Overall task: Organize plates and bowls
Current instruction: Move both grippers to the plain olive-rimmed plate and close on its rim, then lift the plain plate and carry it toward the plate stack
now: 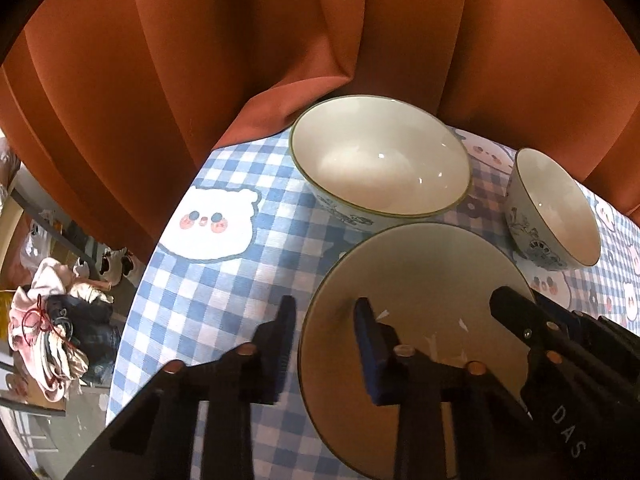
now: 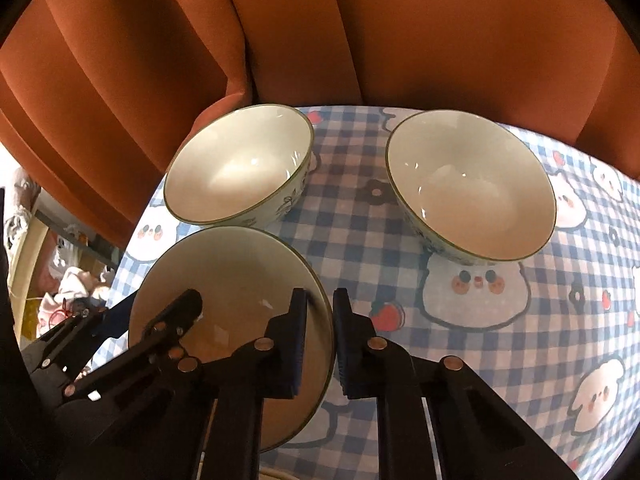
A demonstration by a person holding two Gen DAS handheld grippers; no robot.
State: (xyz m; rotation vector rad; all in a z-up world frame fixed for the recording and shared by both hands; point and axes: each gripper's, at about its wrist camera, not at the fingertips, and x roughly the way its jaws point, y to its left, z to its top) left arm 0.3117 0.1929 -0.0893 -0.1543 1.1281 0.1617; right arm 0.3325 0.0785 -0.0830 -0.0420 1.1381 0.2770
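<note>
1. Far left of left wrist view: pile of clothes (image 1: pixel 60 328) on the floor below the table edge. Orange curtain (image 1: pixel 200 60) across the whole upper frame. Neither part of the task.
2. Lower centre-left, left wrist view: left gripper (image 1: pixel 324 344) with fingers spread, straddling the plate's left rim, one finger outside over the checked tablecloth (image 1: pixel 192 280), the other inside over the plate. Rim between them, not yet pinched as far as visible.
3. Centre, lower half: plate (image 1: pixel 420 280), shallow, pale glaze, thin dark rim, flat on the table just in front of the large bowl.
4. Upper centre: large bowl (image 1: pixel 380 160), upright, empty, near the back edge of the table beside the curtain.
5. Right of centre, right wrist view: right gripper (image 2: pixel 320 340), fingers apart, bracketing the plate's right rim; contact with the rim cannot be told.
6. Right side: second bowl (image 2: pixel 472 188), upright, empty, well apart from the plate.
7. Handling judgement: glazed ceramic, so stiff, fairly heavy, slippery, chips or shatters if dropped. Best hold on the plate: the rim at opposite sides, pinched firmly, kept level. Bowls: grip over the rim wall, one finger inside, one outside.
</note>
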